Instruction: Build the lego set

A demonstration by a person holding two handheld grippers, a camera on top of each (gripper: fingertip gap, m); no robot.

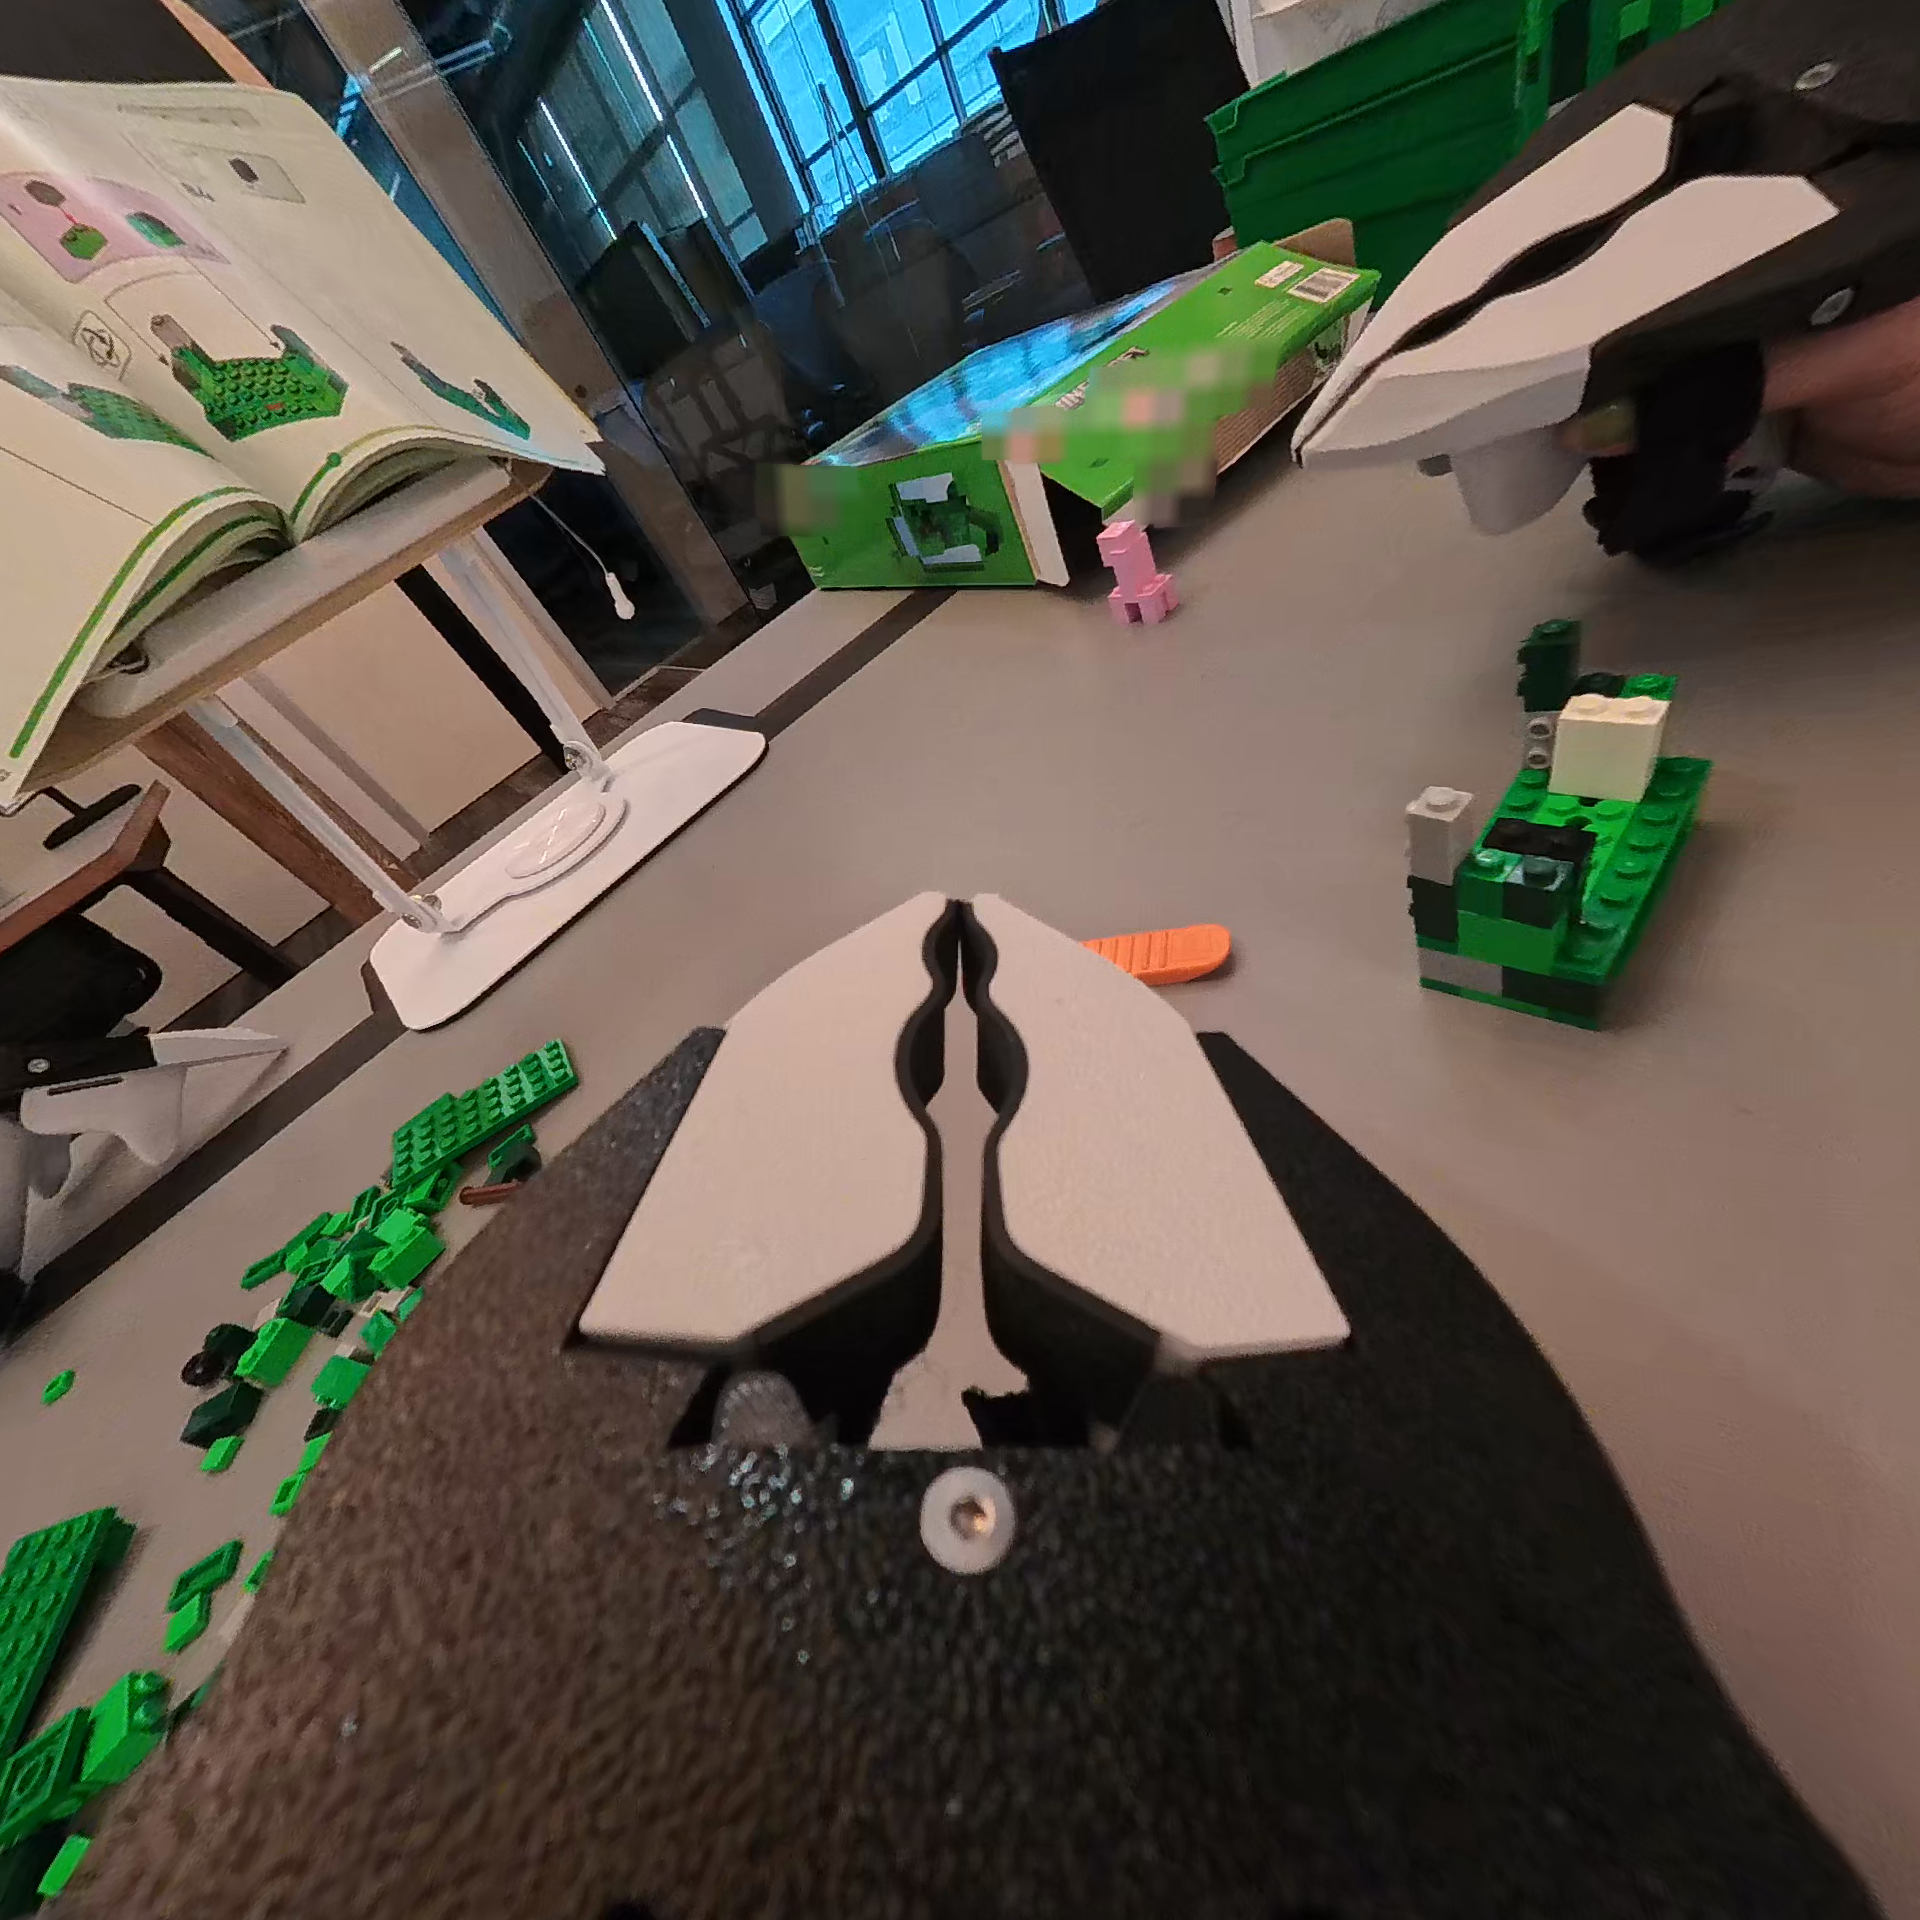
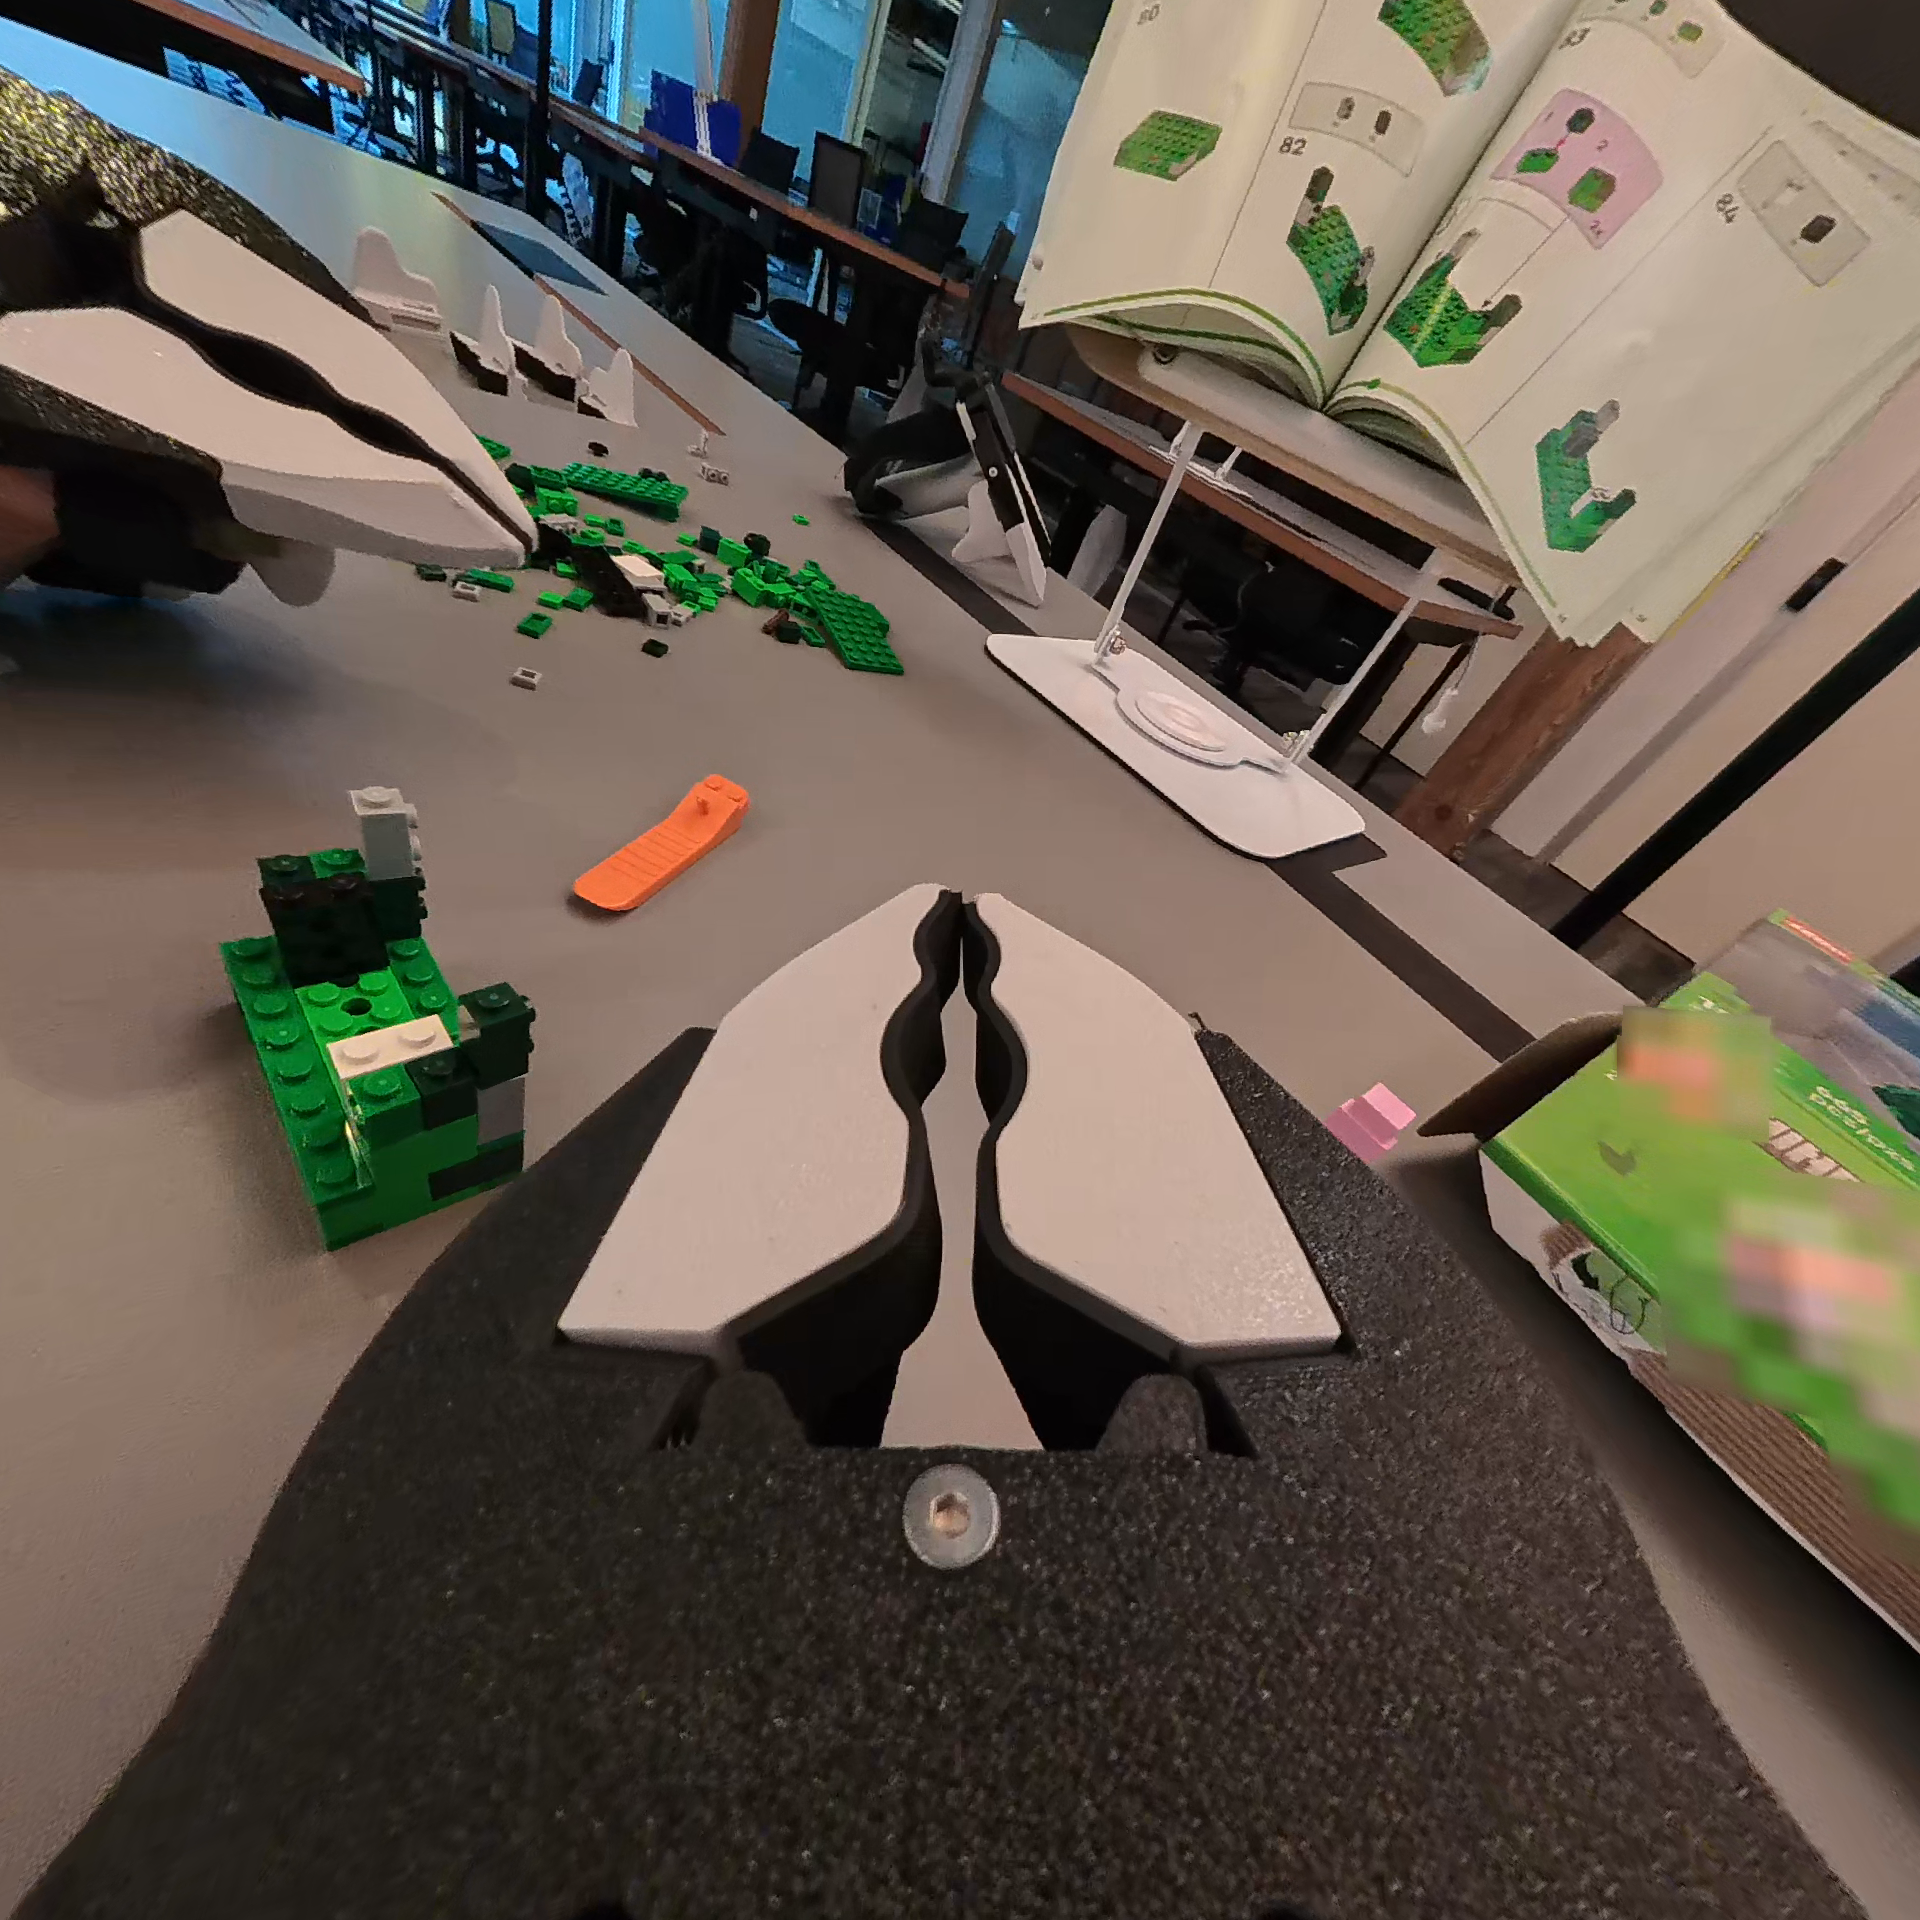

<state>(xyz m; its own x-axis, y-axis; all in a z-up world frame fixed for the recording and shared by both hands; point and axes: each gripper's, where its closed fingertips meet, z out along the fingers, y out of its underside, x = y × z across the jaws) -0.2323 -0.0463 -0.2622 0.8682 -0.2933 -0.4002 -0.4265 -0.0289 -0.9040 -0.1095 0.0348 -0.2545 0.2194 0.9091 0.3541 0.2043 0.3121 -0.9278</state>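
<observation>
A part-built green lego model (image 1: pixel 1558 862) with white, grey and dark bricks stands on the grey table, right of my left gripper (image 1: pixel 961 906); it also shows in the right wrist view (image 2: pixel 374 1039), left of my right gripper (image 2: pixel 961 899). Both grippers are shut and empty, held above the table. The right gripper also shows at the upper right of the left wrist view (image 1: pixel 1309 436), the left gripper at the upper left of the right wrist view (image 2: pixel 525 535). A pile of loose green bricks (image 1: pixel 343 1268) lies at the left; it shows farther off in the right wrist view (image 2: pixel 675 561).
An orange brick separator (image 2: pixel 660 847) lies between the grippers. An open instruction booklet (image 1: pixel 208 343) rests on a white stand (image 2: pixel 1174 727). The green set box (image 1: pixel 1091 426) lies at the back with a small pink figure (image 1: pixel 1138 577) before it. Spare gripper fingers (image 2: pixel 499 343) stand farther off. My right fingertips sit around 15 cm from my left ones.
</observation>
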